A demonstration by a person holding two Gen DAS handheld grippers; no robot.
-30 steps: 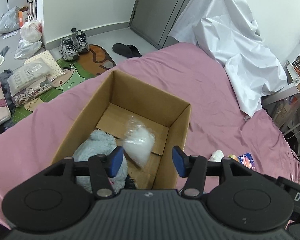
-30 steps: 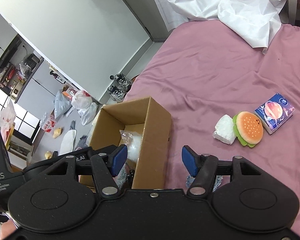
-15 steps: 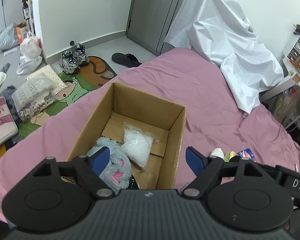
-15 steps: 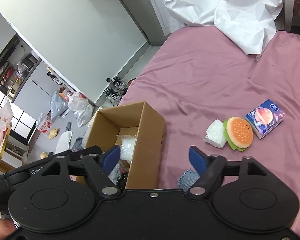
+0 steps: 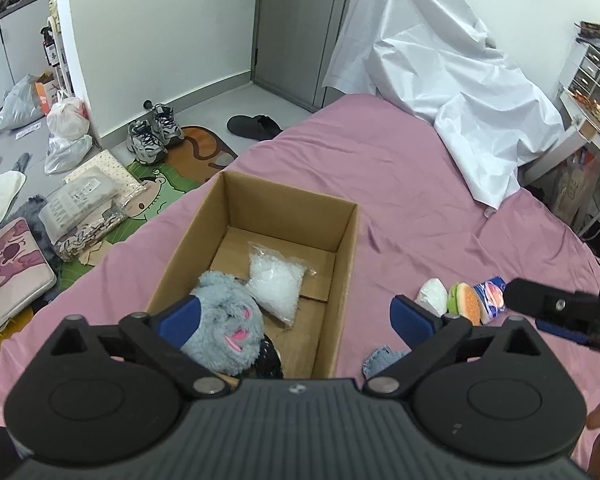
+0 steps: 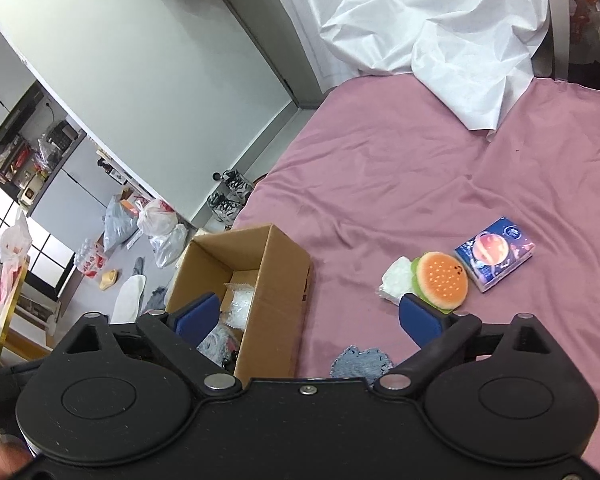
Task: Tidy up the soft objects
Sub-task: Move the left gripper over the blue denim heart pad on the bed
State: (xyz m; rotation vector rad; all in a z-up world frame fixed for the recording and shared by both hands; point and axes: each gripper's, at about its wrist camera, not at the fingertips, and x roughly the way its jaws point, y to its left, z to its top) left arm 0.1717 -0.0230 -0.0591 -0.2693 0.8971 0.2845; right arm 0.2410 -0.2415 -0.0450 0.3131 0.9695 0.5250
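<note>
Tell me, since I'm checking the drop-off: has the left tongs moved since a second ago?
Yes. The left tongs has backed up and away from the cardboard box, which now shows whole; its jaws have just been opening, nothing between them.

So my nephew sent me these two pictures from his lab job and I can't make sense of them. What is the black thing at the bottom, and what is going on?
No robot here: a person holds a pair of hand-held tongs in each hand, each with a wide-angle camera looking along its two blue-tipped fingers. One picture is from the left tongs, the other from the right tongs; the black shape is the tool's own body. Both tongs have just been opening and now stand wide open, holding nothing. They look down at a bed with a pink sheet. On it stands an open cardboard box containing a grey plush toy and a clear bag of white filling. Beside the box lie a burger toy, a white packet, a blue tissue pack and a denim scrap, not yet packed.
</note>
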